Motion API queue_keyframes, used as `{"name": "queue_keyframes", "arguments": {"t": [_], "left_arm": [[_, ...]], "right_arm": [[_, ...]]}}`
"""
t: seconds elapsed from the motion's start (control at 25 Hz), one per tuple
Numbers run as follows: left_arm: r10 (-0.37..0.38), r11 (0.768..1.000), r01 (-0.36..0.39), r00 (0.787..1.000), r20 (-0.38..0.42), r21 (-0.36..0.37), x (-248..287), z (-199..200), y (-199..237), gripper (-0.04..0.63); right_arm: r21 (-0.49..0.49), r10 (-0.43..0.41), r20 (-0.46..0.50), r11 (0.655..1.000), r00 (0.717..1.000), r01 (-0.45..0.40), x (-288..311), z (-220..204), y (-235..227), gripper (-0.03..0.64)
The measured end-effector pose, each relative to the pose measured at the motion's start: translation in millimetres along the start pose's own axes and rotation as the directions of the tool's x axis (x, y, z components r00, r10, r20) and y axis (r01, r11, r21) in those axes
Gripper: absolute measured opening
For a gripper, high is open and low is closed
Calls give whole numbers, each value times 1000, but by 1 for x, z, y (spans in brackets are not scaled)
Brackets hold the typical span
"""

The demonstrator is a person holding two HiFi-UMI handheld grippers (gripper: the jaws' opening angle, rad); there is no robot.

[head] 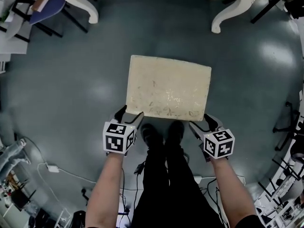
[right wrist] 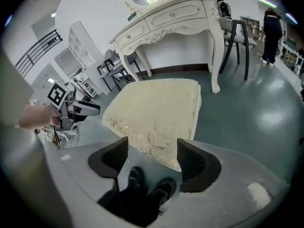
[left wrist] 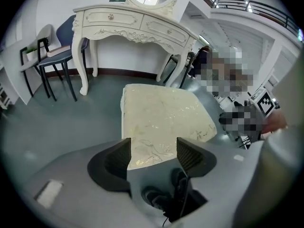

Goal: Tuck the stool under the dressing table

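Note:
The stool (head: pixel 168 87) has a cream cushioned top with a faint gold floral print and stands on the grey floor in front of me. Beyond it, the white carved dressing table (left wrist: pixel 128 23) shows only its legs (head: pixel 88 6) at the top of the head view. My left gripper (head: pixel 127 115) is open at the stool's near left corner. In the left gripper view that corner (left wrist: pixel 147 151) lies between the gripper's (left wrist: pixel 153 156) spread pads. My right gripper (head: pixel 204 123) is open at the near right corner, and the cushion edge (right wrist: pixel 159 151) sits between its pads.
A blue-seated chair (left wrist: pixel 52 56) stands left of the dressing table and a dark chair (right wrist: pixel 237 37) stands right of it. Cables and a white adapter (head: pixel 52 167) lie on the floor at the near left. Black frames (head: pixel 287 127) crowd the right edge. My shoes (head: pixel 161 132) are just behind the stool.

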State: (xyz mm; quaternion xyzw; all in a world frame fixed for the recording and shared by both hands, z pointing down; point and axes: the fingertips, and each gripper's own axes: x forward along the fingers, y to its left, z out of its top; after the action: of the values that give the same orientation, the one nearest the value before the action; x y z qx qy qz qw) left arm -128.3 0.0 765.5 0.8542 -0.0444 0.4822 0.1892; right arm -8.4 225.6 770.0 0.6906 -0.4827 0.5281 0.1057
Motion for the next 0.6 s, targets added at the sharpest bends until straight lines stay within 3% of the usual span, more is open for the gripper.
{"name": "queue_keyframes", "arguments": {"t": [0.4, 0.6], "left_arm": [[-48, 997, 45, 997, -67, -56, 28, -27, 12, 403], [-77, 997, 75, 988, -130, -22, 38, -41, 10, 445]], "right_arm": [[5, -6, -34, 1000, 999, 6, 25, -17, -17, 390], [3, -29, -63, 1000, 998, 29, 27, -22, -23, 428]]}}
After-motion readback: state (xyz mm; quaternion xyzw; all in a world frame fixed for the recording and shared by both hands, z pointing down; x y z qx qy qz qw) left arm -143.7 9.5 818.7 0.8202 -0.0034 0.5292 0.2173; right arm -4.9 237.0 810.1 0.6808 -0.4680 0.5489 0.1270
